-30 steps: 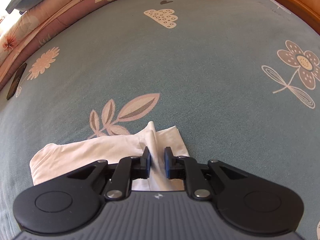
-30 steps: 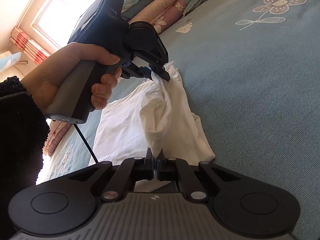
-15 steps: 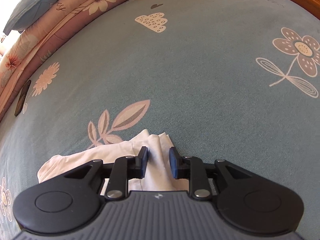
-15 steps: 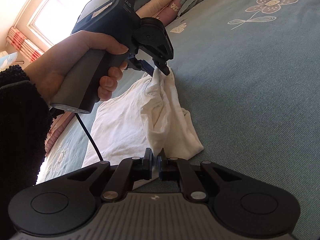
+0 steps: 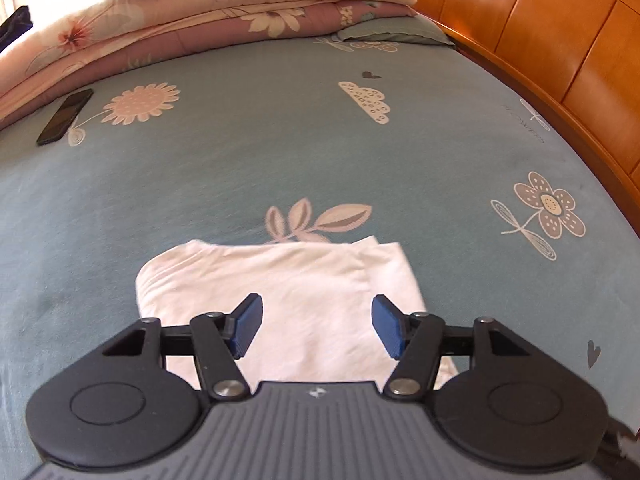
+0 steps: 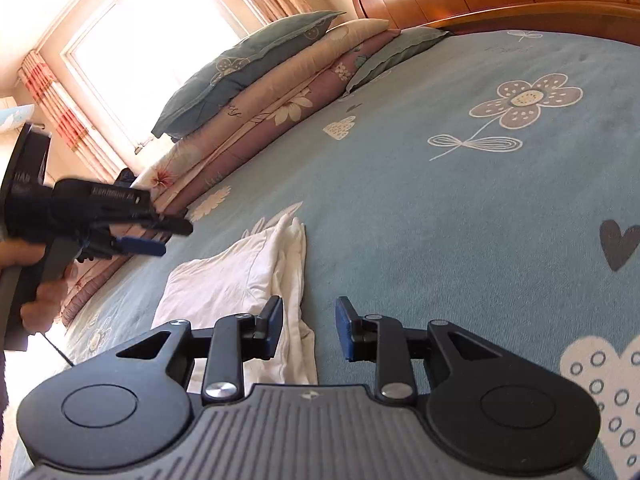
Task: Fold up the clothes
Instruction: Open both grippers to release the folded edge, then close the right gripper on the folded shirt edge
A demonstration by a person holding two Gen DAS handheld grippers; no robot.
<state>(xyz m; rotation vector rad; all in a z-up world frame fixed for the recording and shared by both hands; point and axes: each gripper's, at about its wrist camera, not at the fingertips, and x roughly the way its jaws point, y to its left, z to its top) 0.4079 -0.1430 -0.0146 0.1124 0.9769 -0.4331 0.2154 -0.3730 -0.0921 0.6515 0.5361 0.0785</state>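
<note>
A white garment [image 5: 288,292] lies folded on the blue flowered bed [image 5: 280,152], low in the centre of the left wrist view. The left gripper [image 5: 316,326] hovers over it, jaws wide and empty. The right gripper [image 6: 308,328], at lower centre of its own view, is also spread with nothing held. Thin, limp cotton, it would likely slump unless pinched at the layered right-hand edge.

left wrist: low, near, faces headboard [image 5: 560,32] | right wrist: faces window [image 6: 152,44] | shared: garment [image 5: 304,292]
</note>
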